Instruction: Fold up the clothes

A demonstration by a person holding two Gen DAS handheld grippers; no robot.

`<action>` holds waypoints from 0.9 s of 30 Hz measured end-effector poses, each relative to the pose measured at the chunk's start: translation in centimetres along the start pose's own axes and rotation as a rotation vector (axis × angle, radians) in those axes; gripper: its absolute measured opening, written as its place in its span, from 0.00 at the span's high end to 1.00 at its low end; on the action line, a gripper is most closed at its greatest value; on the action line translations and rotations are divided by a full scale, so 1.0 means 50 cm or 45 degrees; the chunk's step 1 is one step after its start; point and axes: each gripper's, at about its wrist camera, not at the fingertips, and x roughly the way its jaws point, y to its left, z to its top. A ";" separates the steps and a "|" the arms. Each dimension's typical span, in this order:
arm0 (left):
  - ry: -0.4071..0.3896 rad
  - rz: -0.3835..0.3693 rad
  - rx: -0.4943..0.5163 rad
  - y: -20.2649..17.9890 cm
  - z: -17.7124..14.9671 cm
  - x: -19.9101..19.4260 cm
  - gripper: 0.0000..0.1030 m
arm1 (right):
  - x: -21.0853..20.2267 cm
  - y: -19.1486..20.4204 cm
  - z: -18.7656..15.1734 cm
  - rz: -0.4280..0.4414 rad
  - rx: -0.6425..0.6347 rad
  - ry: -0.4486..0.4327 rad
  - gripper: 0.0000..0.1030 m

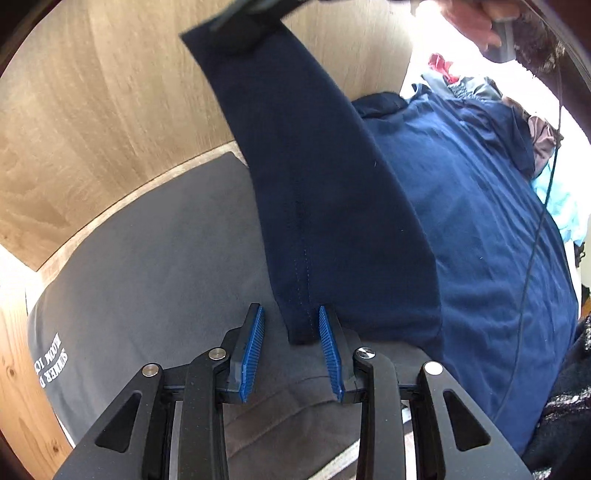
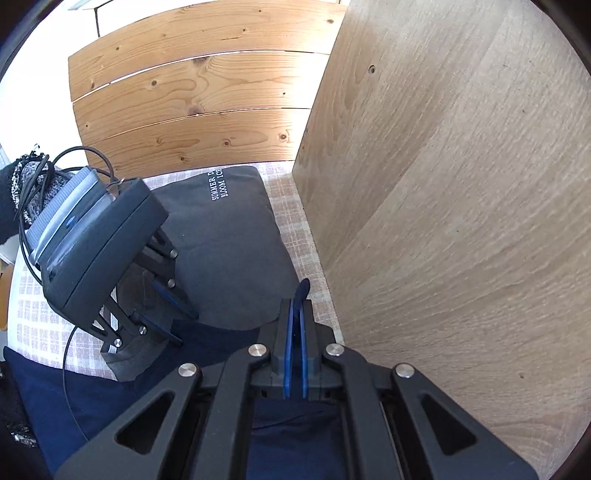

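- One garment looks finished: a grey T-shirt with white lettering lies folded flat on the checked cloth, close to the slatted pine board at the far left of the scene.
- Just beside it, the left gripper hangs over the grey shirt's near edge with its blue pads spread wide and nothing pinched; the lower end of a navy strip sits in the gap, against the right pad.
- Moving right, that strip is part of a navy T-shirt, most of which is spread loosely on the surface with a rumpled edge, so I'd say this one is only partly folded.
- Higher up, the right gripper has its pads pressed nearly together on navy fabric, lifting the strip clear of the rest in front of the pale wood panel.
- Far right, a heap of unsorted clothes in red, grey and light blue waits, with a hand visible above it.
- My guess: one piece done, one mid-fold, several left.
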 end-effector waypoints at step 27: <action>-0.206 0.015 -0.089 -0.067 -0.070 -0.158 0.99 | 0.006 0.039 -0.002 -0.083 0.052 -0.161 0.97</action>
